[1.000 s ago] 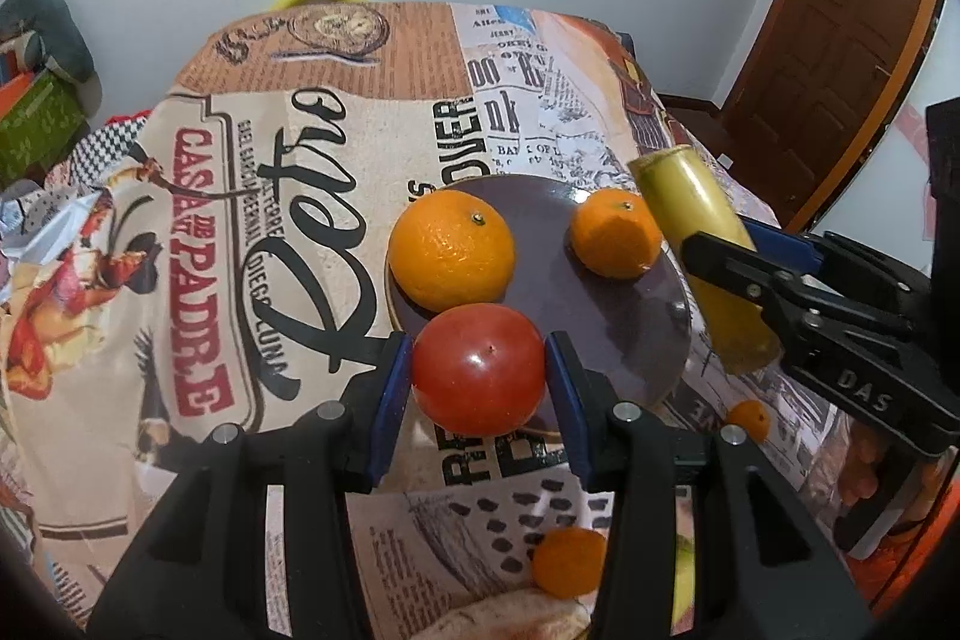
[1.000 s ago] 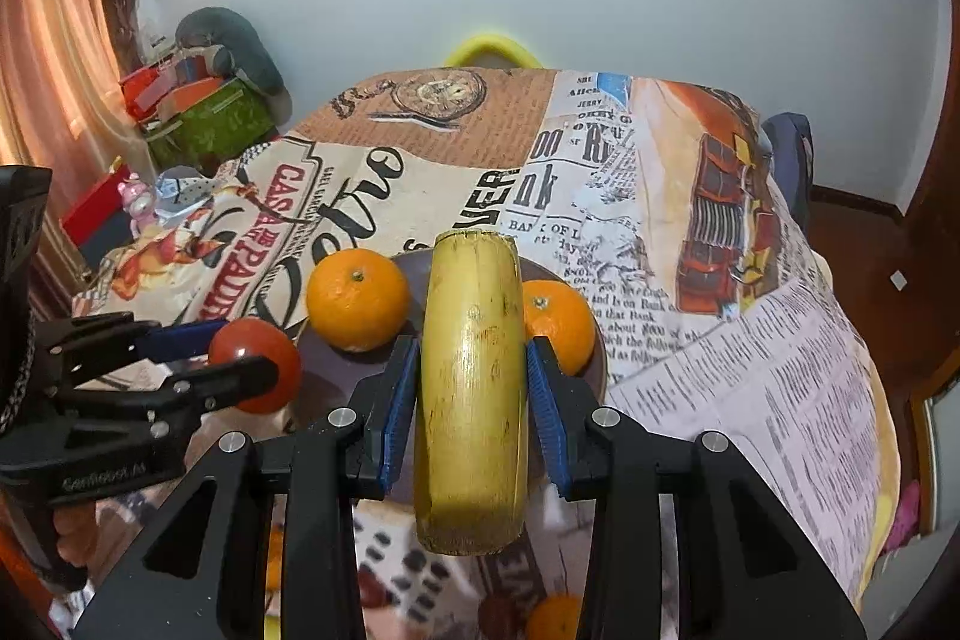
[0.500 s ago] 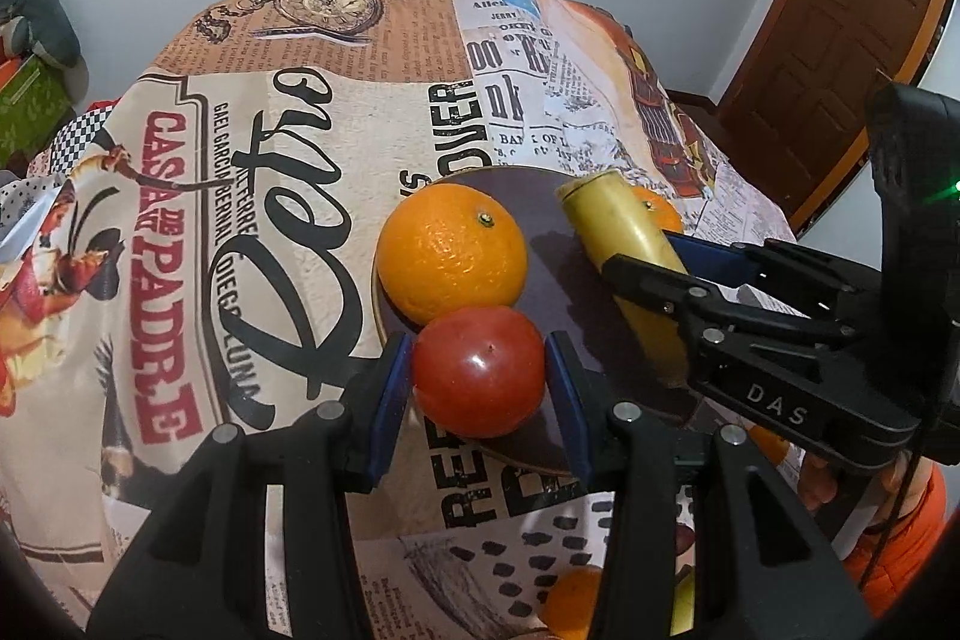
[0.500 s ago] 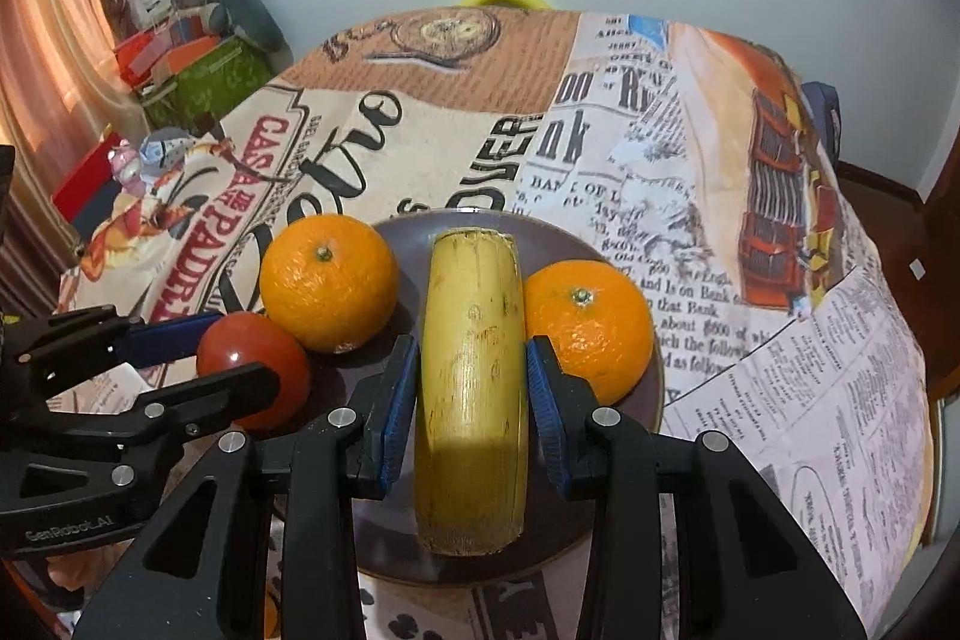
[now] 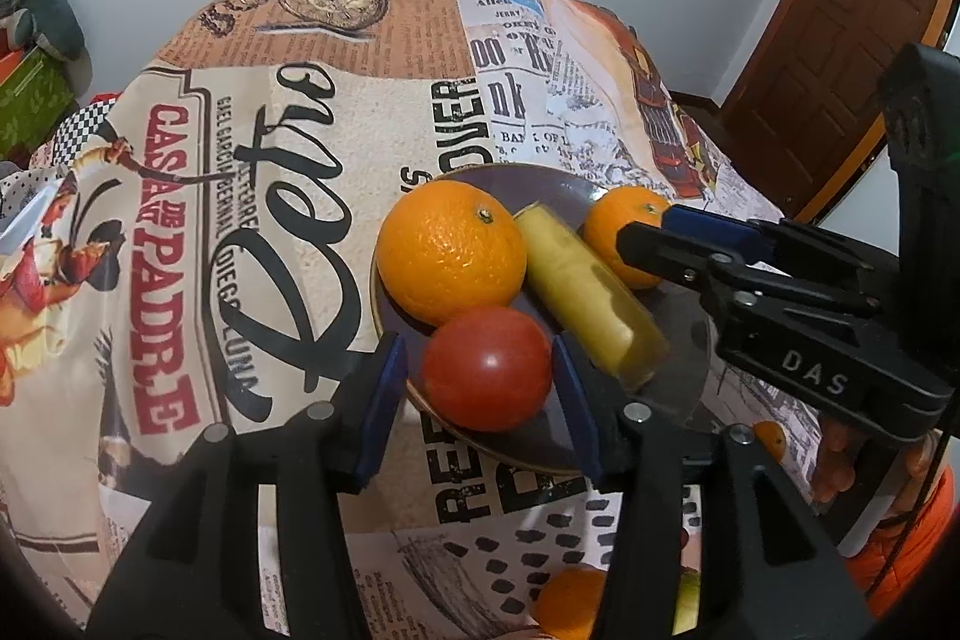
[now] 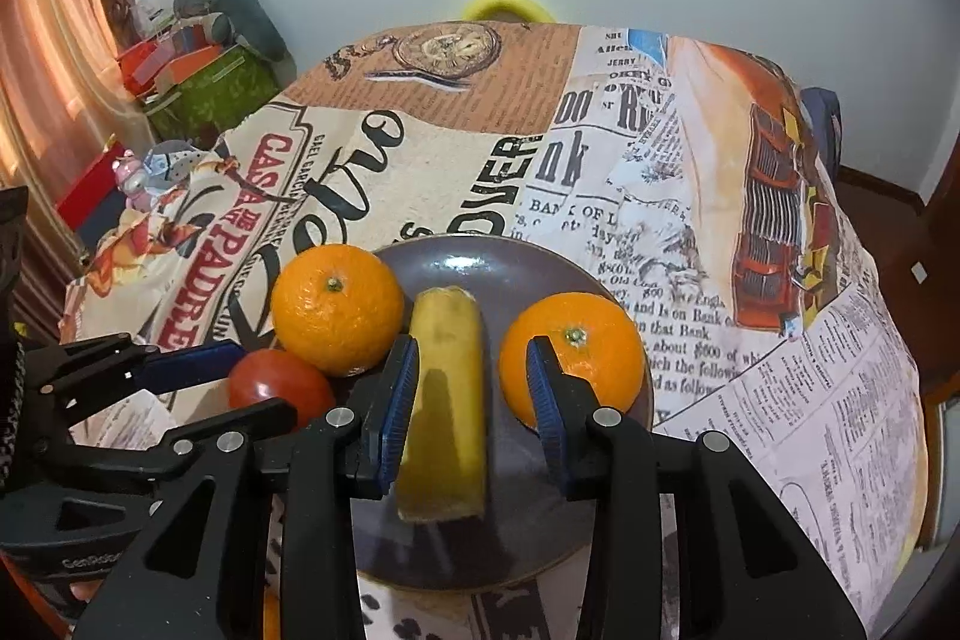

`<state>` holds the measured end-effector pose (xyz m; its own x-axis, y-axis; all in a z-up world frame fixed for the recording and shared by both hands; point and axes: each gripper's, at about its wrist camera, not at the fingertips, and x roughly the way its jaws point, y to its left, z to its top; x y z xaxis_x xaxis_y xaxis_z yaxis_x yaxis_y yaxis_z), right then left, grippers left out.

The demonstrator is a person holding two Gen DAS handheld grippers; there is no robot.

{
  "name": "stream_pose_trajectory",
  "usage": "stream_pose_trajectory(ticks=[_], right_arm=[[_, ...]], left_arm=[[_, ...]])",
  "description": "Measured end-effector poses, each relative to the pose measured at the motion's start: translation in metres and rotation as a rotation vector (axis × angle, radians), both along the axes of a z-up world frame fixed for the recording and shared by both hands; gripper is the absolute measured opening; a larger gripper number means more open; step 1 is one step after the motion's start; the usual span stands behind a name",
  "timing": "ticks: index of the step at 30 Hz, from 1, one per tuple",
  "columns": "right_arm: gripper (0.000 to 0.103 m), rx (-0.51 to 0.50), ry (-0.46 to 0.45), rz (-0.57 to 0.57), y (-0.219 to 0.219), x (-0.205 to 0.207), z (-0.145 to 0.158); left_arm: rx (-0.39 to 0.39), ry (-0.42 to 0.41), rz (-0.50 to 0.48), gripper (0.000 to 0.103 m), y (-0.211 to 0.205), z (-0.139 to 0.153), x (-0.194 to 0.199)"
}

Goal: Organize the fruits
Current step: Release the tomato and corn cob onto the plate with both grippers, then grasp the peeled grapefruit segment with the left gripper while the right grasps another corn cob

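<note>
A dark round plate (image 5: 540, 184) (image 6: 480, 262) holds a large orange (image 5: 450, 250) (image 6: 336, 310), a small orange (image 5: 612, 232) (image 6: 576, 352) and a yellow banana piece (image 5: 576, 280) (image 6: 447, 370) lying between them. A red tomato (image 5: 486, 370) (image 6: 270, 382) rests on the plate's near left rim. My left gripper (image 5: 477, 346) straddles the tomato; its jaws are opening, with a slit of space at the left pad. My right gripper (image 6: 473, 343) straddles the banana, and bare plate shows between the banana and the right pad. From the left wrist view, the right gripper (image 5: 645, 226) hovers over the plate's right side.
A printed newspaper-style cloth (image 5: 270, 196) covers the table. Loose small oranges (image 5: 570, 604) lie near its front edge. A hand in an orange sleeve (image 5: 900, 490) holds the right gripper. A yellow chair back (image 6: 507, 4) stands at the far side, clutter (image 6: 198, 82) at the left, a door (image 5: 840, 40) at the right.
The banana has come down from the air onto the plate between the two oranges and no longer fills the right jaws. The left jaws have widened a little around the tomato.
</note>
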<state>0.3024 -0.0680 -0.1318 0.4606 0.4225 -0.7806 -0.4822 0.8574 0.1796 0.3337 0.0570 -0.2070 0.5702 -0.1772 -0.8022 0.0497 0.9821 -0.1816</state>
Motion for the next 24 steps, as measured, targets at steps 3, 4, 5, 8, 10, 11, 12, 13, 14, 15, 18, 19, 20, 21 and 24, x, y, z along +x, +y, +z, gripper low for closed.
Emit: stream_pose_trajectory(ticks=[3, 4, 5, 8, 10, 11, 12, 13, 14, 15, 18, 19, 20, 21, 24], right_arm=[[0.034, -0.007, -0.019, 0.001, -0.004, -0.009, 0.007], [0.034, -0.01, -0.022, 0.003, -0.005, -0.012, 0.009], [0.034, -0.011, -0.024, 0.004, -0.006, -0.016, 0.011], [0.034, -0.018, -0.028, 0.007, -0.011, -0.028, 0.016], [0.035, -0.022, -0.032, 0.003, -0.015, -0.037, 0.02], [0.036, -0.023, -0.031, 0.001, -0.017, -0.041, 0.021], [0.037, -0.023, -0.03, -0.001, -0.02, -0.048, 0.022], [0.038, -0.026, -0.03, -0.002, -0.022, -0.053, 0.023], [0.038, -0.033, -0.031, -0.004, -0.024, -0.06, 0.024], [0.038, -0.038, -0.032, -0.007, -0.026, -0.065, 0.025], [0.044, -0.044, -0.025, -0.014, -0.034, -0.083, 0.026], [0.045, -0.047, -0.024, -0.016, -0.036, -0.089, 0.026], [0.045, -0.05, -0.021, -0.016, -0.037, -0.094, 0.027], [0.045, -0.058, -0.019, -0.013, -0.038, -0.1, 0.026], [0.046, -0.101, -0.026, 0.002, -0.042, -0.121, 0.026]], left_arm=[[0.0, -0.012, 0.005, 0.051, 0.001, 0.007, -0.006], [0.001, -0.014, 0.007, 0.051, 0.001, 0.01, -0.007], [0.003, -0.016, 0.009, 0.051, 0.001, 0.012, -0.01], [0.016, -0.023, 0.011, 0.051, 0.0, 0.019, -0.018], [0.021, -0.025, 0.013, 0.051, 0.001, 0.022, -0.028], [0.024, -0.024, 0.014, 0.051, 0.002, 0.024, -0.032], [0.028, -0.023, 0.015, 0.051, 0.002, 0.025, -0.036], [0.032, -0.023, 0.015, 0.051, 0.003, 0.026, -0.041], [0.039, -0.02, 0.015, 0.051, 0.003, 0.027, -0.046], [0.045, -0.018, 0.015, 0.051, 0.003, 0.028, -0.052], [0.062, -0.01, 0.014, 0.053, 0.004, 0.028, -0.067], [0.067, -0.007, 0.015, 0.054, 0.004, 0.027, -0.073], [0.073, -0.003, 0.016, 0.056, 0.005, 0.026, -0.081], [0.078, 0.0, 0.018, 0.057, 0.006, 0.024, -0.087], [0.095, 0.022, 0.02, 0.058, 0.009, 0.017, -0.105]])
